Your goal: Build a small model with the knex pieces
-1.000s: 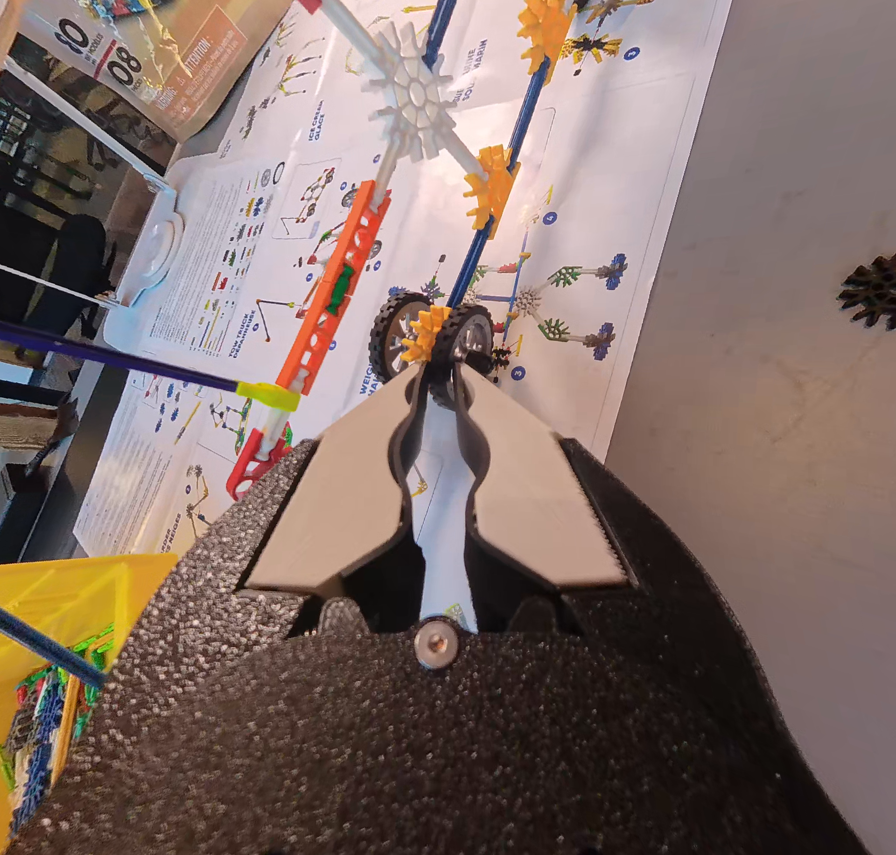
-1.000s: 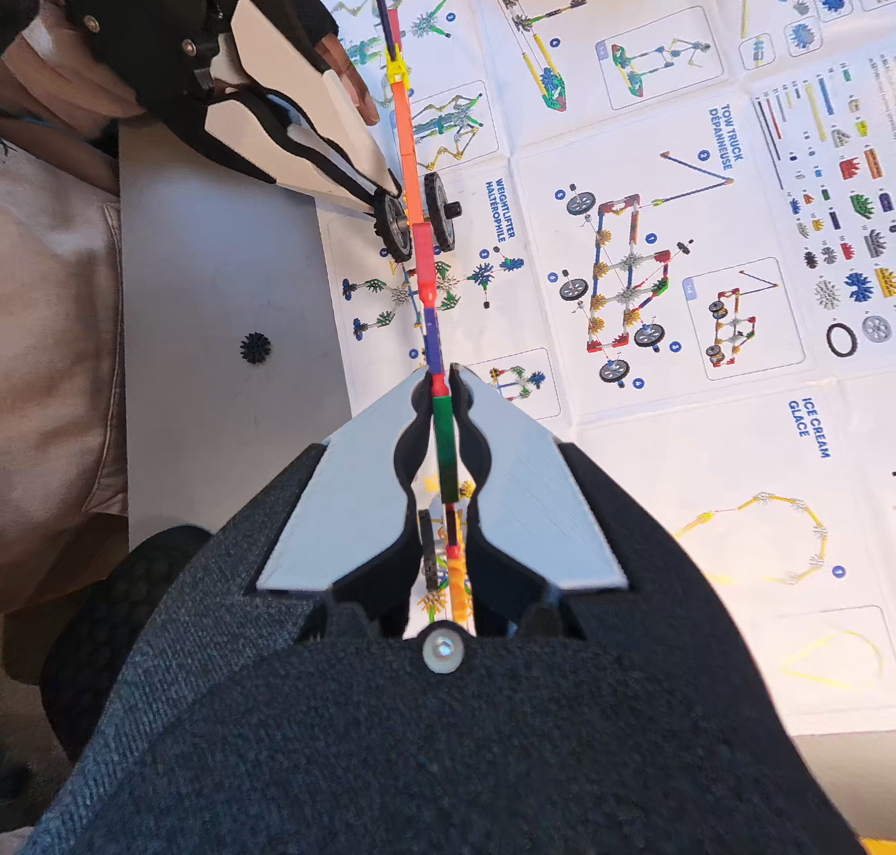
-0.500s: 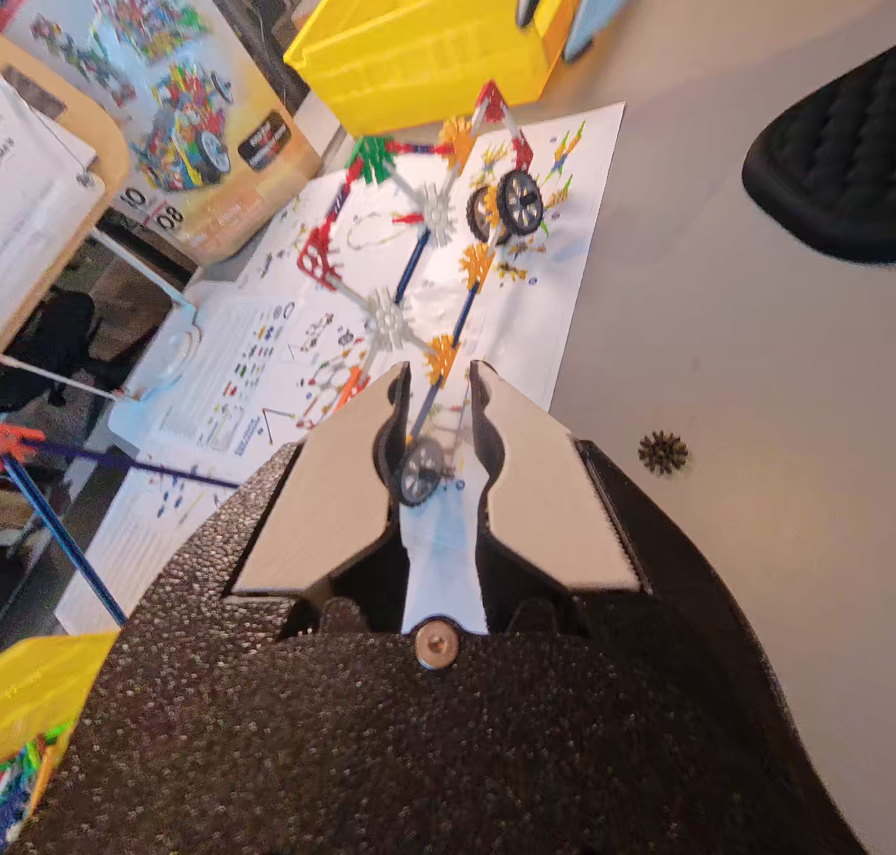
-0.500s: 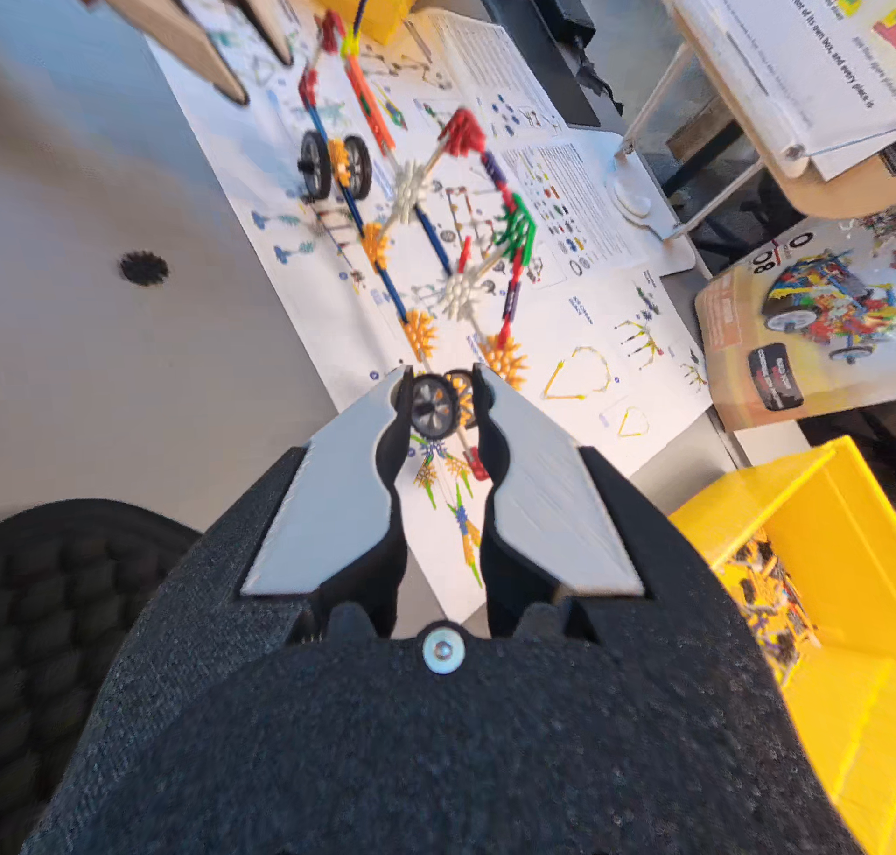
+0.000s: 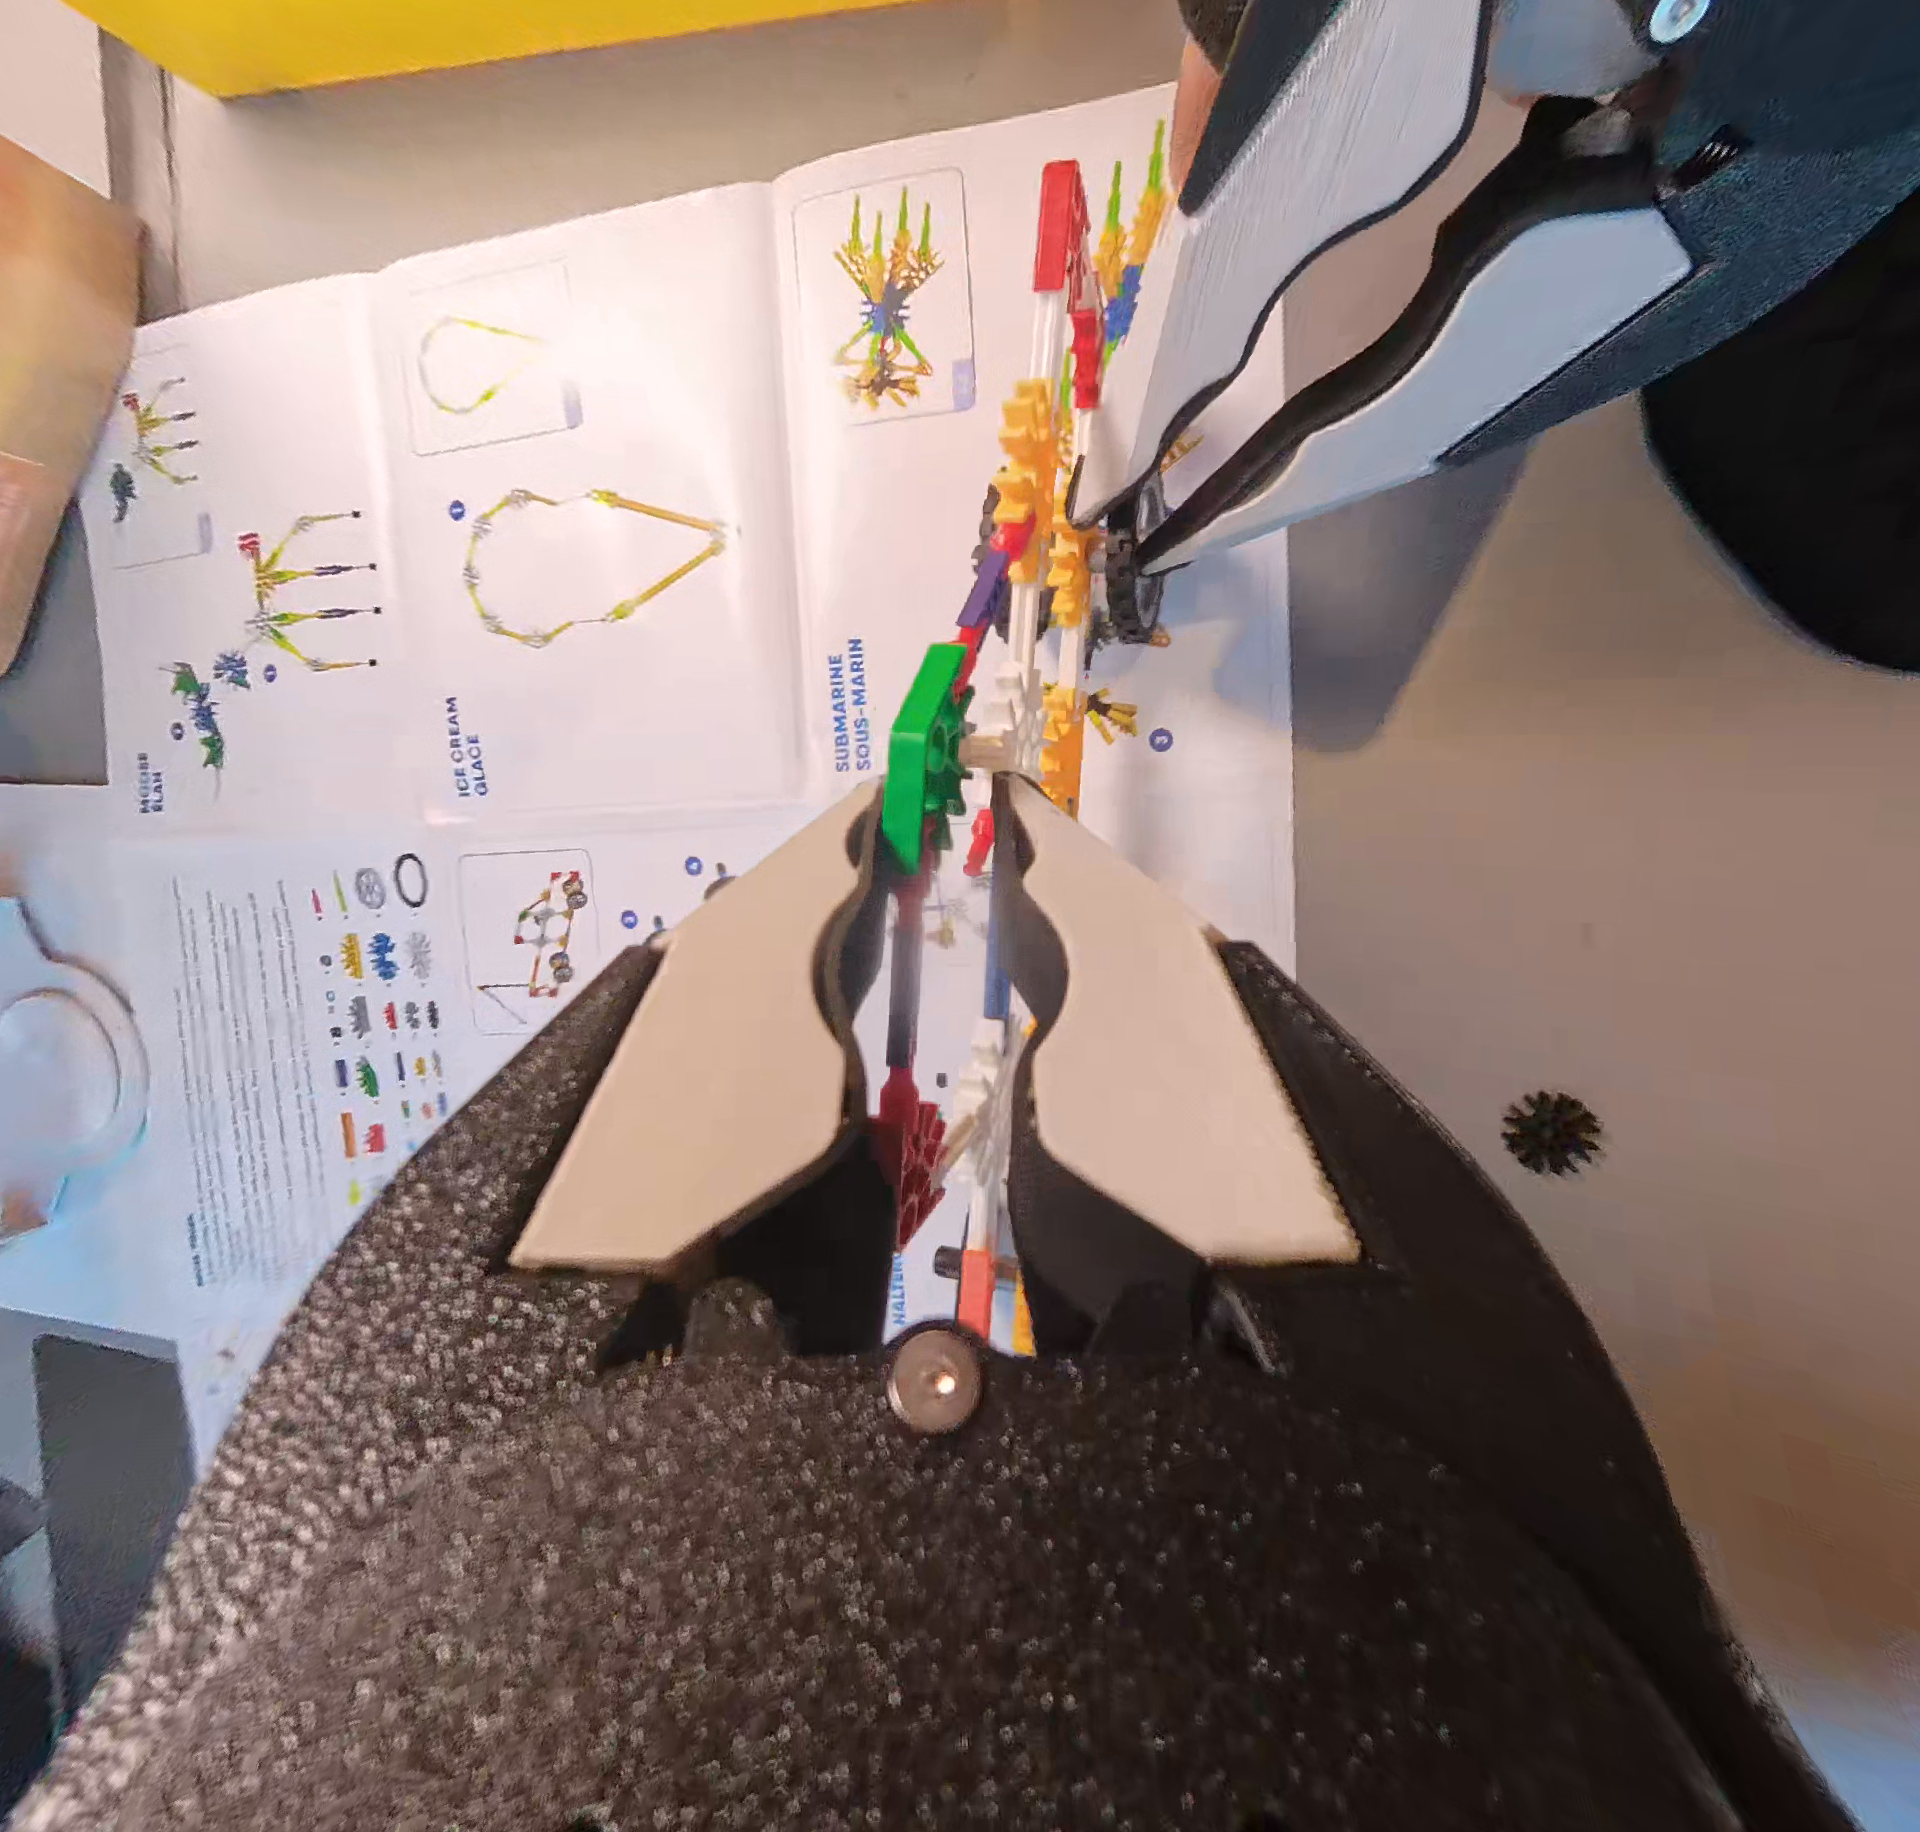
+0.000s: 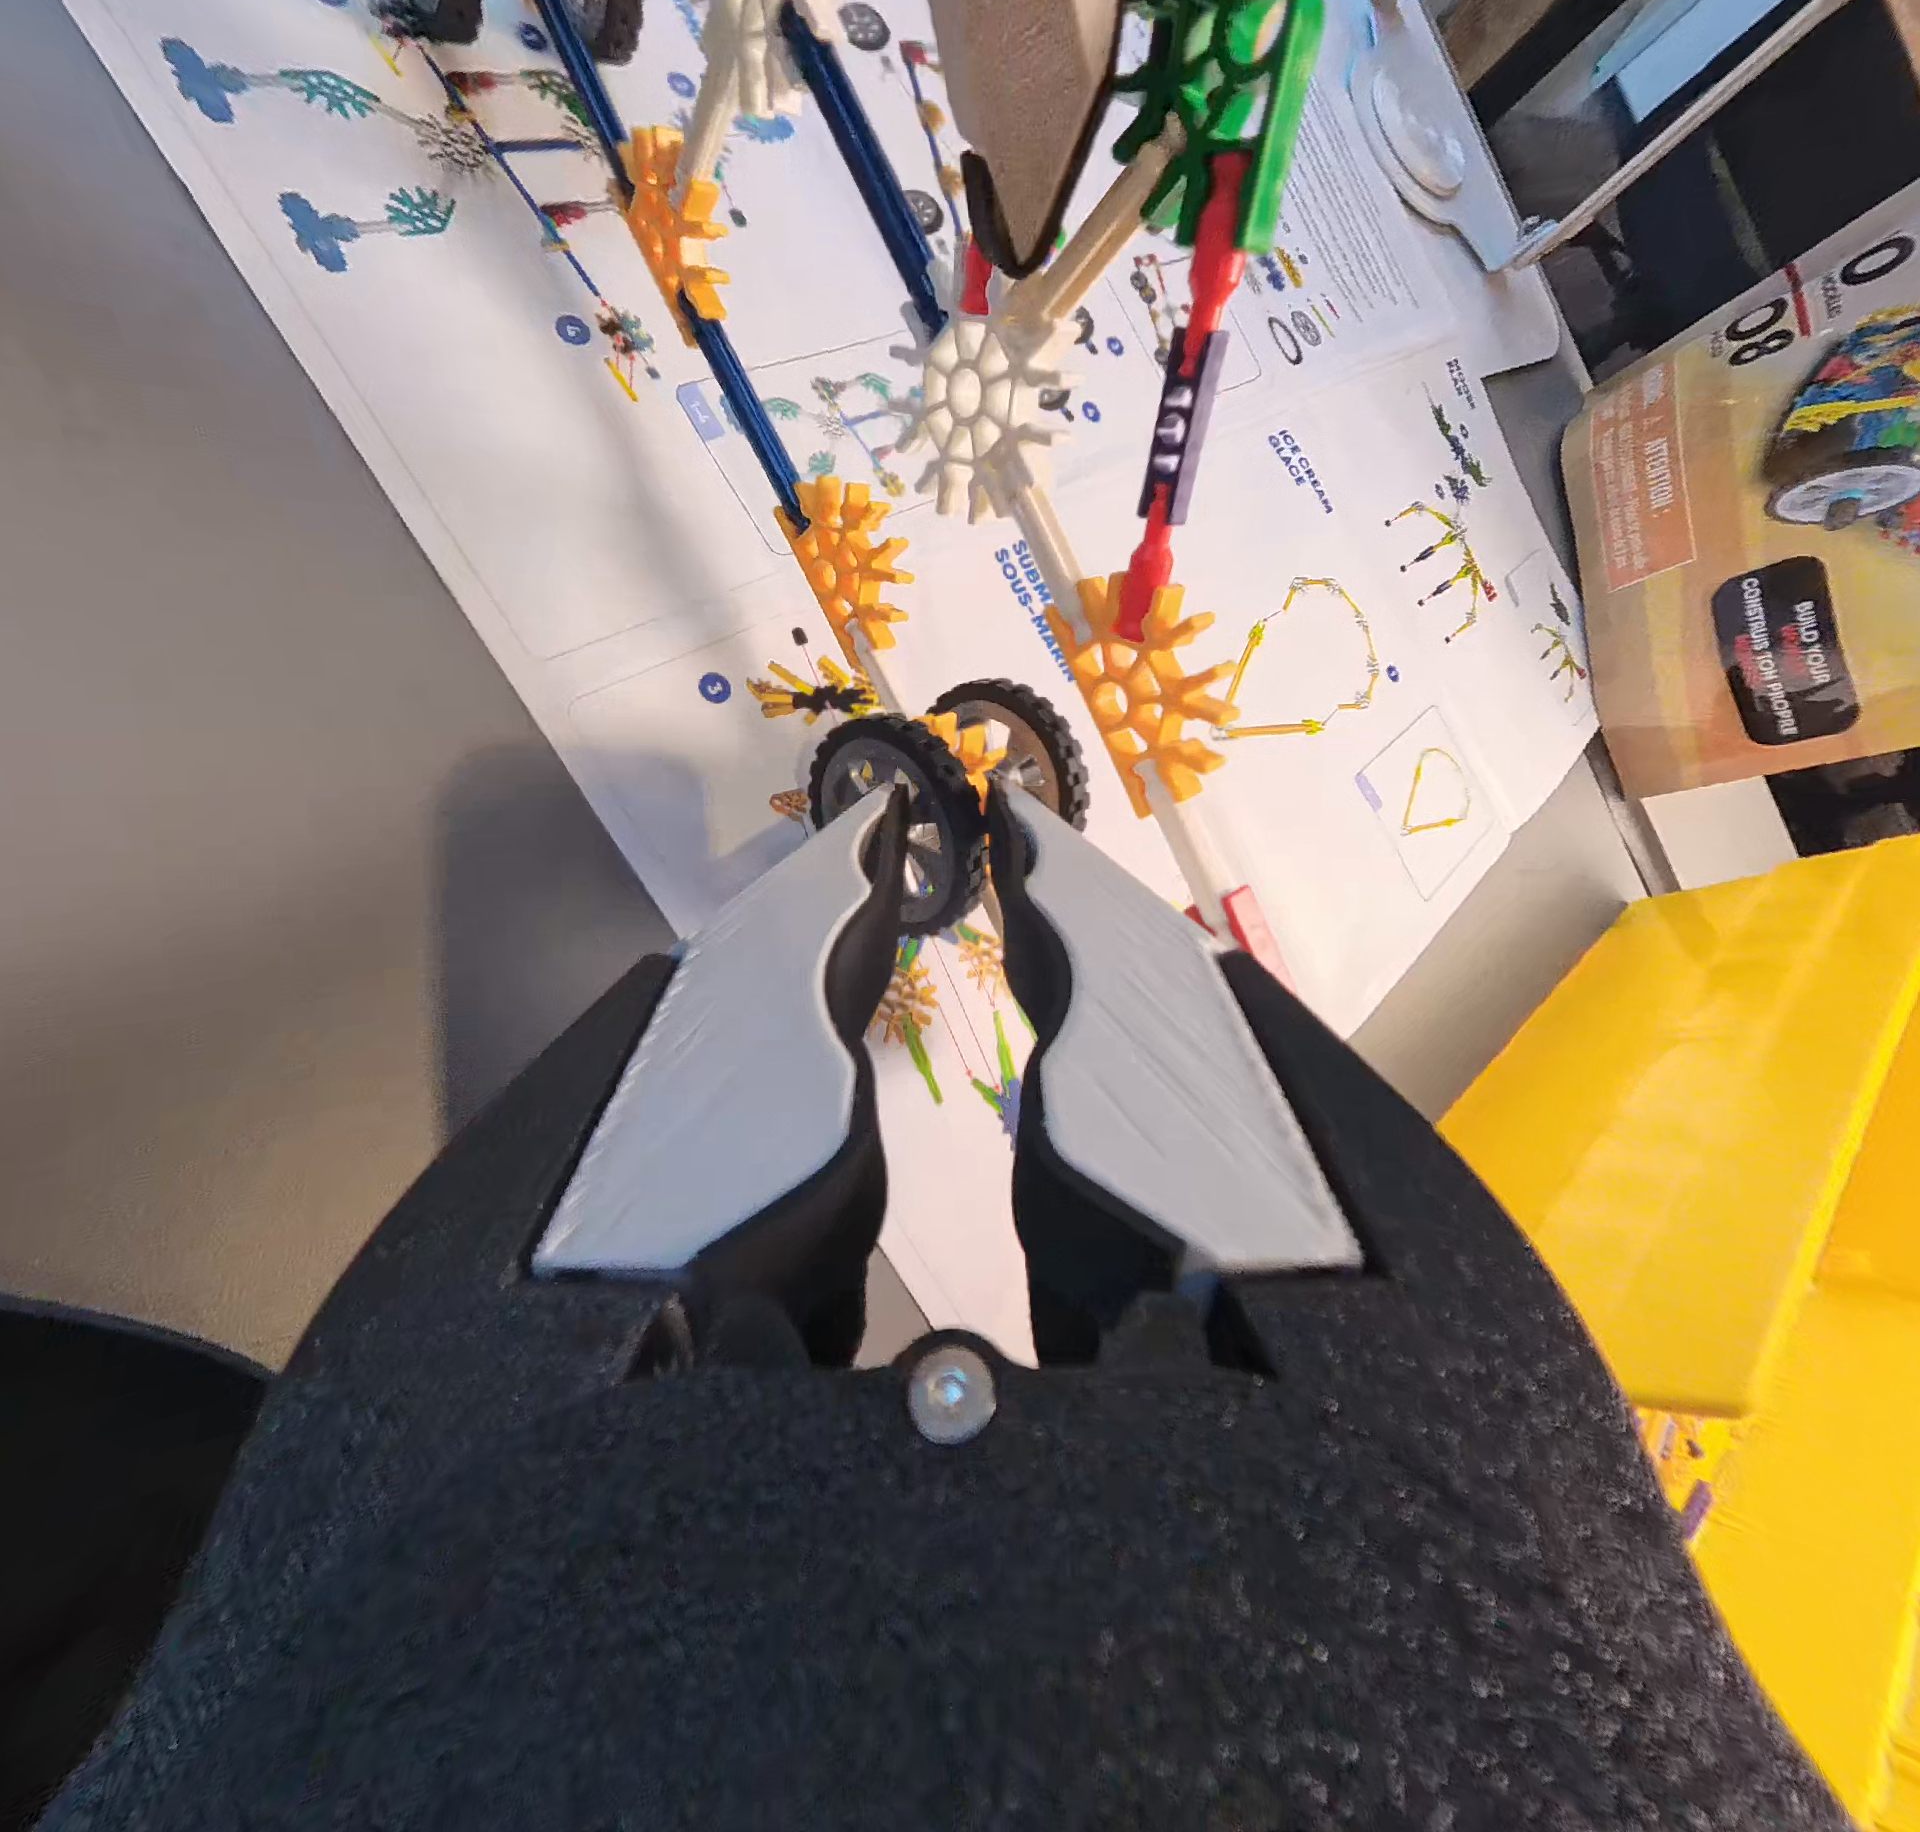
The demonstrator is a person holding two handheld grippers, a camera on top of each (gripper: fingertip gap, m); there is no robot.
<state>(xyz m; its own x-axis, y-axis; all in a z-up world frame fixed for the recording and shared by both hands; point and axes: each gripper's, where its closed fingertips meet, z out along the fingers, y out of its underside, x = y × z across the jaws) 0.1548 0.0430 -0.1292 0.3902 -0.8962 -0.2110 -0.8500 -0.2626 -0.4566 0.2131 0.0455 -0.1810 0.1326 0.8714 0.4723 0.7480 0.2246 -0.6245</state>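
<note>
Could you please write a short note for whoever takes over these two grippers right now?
Left gripper: jaws closed on the green connector at one end of the toy model.
Right gripper: jaws closed on a black wheel at the model's other end.
The model hangs between the two grippers, over the instruction sheet on the table.
Nearby: a yellow bin beside the sheet, and a small black connector lying loose on the table, off the sheet.
</note>
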